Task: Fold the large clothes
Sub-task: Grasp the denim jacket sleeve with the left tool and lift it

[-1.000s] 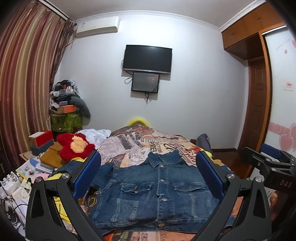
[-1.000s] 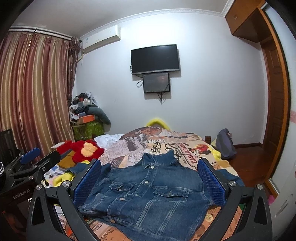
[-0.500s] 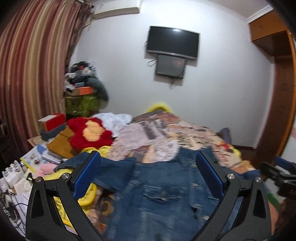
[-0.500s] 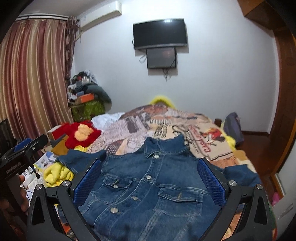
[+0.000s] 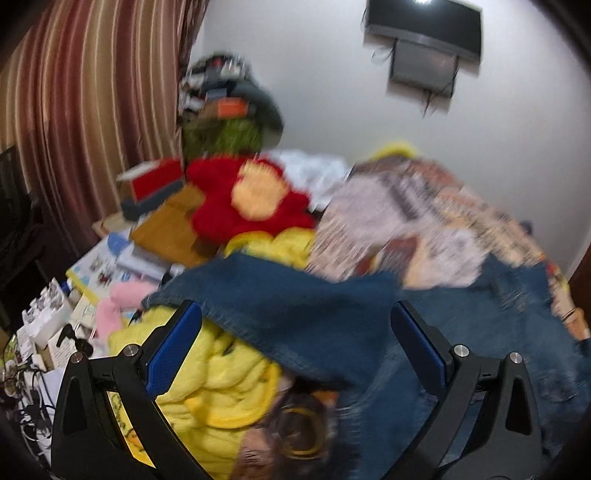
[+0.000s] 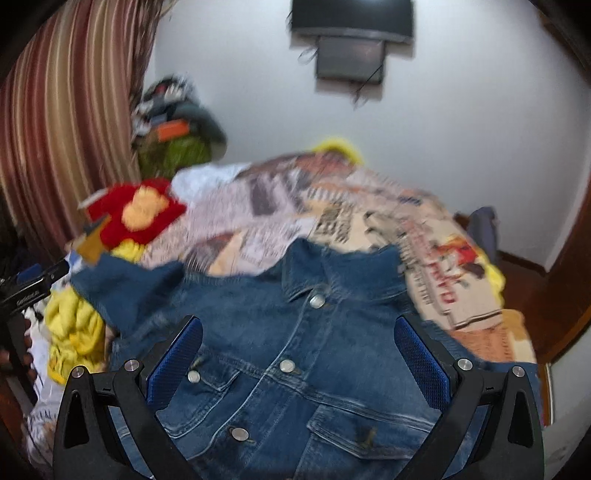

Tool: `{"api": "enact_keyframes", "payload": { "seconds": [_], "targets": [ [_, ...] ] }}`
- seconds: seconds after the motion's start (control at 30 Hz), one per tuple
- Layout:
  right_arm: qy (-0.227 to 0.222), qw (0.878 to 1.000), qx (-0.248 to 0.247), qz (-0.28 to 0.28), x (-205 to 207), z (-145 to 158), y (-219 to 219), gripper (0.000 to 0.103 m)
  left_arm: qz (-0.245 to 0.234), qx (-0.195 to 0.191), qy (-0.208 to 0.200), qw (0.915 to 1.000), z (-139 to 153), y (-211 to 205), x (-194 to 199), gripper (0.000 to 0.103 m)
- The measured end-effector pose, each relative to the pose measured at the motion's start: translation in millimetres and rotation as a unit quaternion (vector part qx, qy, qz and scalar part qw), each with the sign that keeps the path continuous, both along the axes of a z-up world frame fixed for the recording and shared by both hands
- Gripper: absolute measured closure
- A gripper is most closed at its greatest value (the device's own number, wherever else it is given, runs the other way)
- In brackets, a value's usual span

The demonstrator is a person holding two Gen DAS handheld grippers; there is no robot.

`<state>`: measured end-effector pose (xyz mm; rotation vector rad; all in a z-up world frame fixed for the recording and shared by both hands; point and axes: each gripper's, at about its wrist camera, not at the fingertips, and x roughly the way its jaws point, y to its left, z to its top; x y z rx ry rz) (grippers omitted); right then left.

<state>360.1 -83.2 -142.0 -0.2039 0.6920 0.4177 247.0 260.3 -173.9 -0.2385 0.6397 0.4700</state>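
A blue denim jacket (image 6: 295,354) lies front side up on the bed, buttoned, collar toward the far wall. Its left sleeve (image 5: 280,310) stretches out over a yellow blanket (image 5: 207,384). My left gripper (image 5: 295,343) hovers open just above that sleeve, with nothing between its blue pads. My right gripper (image 6: 299,354) is open above the jacket's chest, near the button placket, also with nothing between its pads. The left gripper's body (image 6: 26,291) and a hand show at the left edge of the right wrist view. Both views are motion-blurred.
The bed has a newspaper-print cover (image 6: 332,221). A red and yellow plush (image 5: 255,195), books and boxes (image 5: 162,229) crowd the left side. Striped curtains (image 5: 92,92) hang left, a TV (image 6: 351,18) is on the far wall, a wooden door frame (image 6: 569,295) stands right.
Both grippers have dropped toward the bed and tilted downward. The left one swung left over the jacket's sleeve; the right one closed in on the jacket's chest. Both stayed open.
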Motion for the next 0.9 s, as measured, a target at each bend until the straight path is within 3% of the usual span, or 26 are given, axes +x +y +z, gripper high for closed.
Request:
{"api": "enact_keyframes", "payload": {
  "seconds": [0.1,0.23,0.33,0.5,0.57,0.63,0.7,0.8,0.9],
  "targets": [
    [0.047,0.998,-0.014,0.026,26,-28,15,0.0,0.008,-0.035,0.046,0.9983,-31,24,10,0.0],
    [0.096,0.992,-0.05,0.057,48,-62,35,0.0,0.015,-0.103,0.077,0.9916,-62,52,13,0.0],
    [0.14,0.986,-0.06,0.073,59,-85,43,0.0,0.008,-0.17,0.073,0.9827,-77,68,17,0.005],
    [0.212,0.973,-0.037,0.08,74,-110,45,0.0,0.008,-0.227,0.045,0.9729,-79,84,24,0.021],
    [0.23,0.97,-0.026,0.078,79,-115,44,0.0,0.015,-0.238,0.037,0.9705,-80,92,28,0.031],
    [0.245,0.966,-0.016,0.076,82,-118,41,0.0,0.024,-0.247,0.039,0.9679,-81,100,34,0.052],
    [0.259,0.963,-0.007,0.071,83,-121,38,0.0,0.034,-0.253,0.042,0.9661,-80,105,38,0.061],
    [0.267,0.962,0.002,0.064,84,-121,34,0.0,0.04,-0.239,0.049,0.969,-75,103,42,0.075],
    [0.267,0.962,0.008,0.06,83,-116,29,0.0,0.038,-0.201,0.055,0.9773,-62,92,43,0.09]
  ]
}}
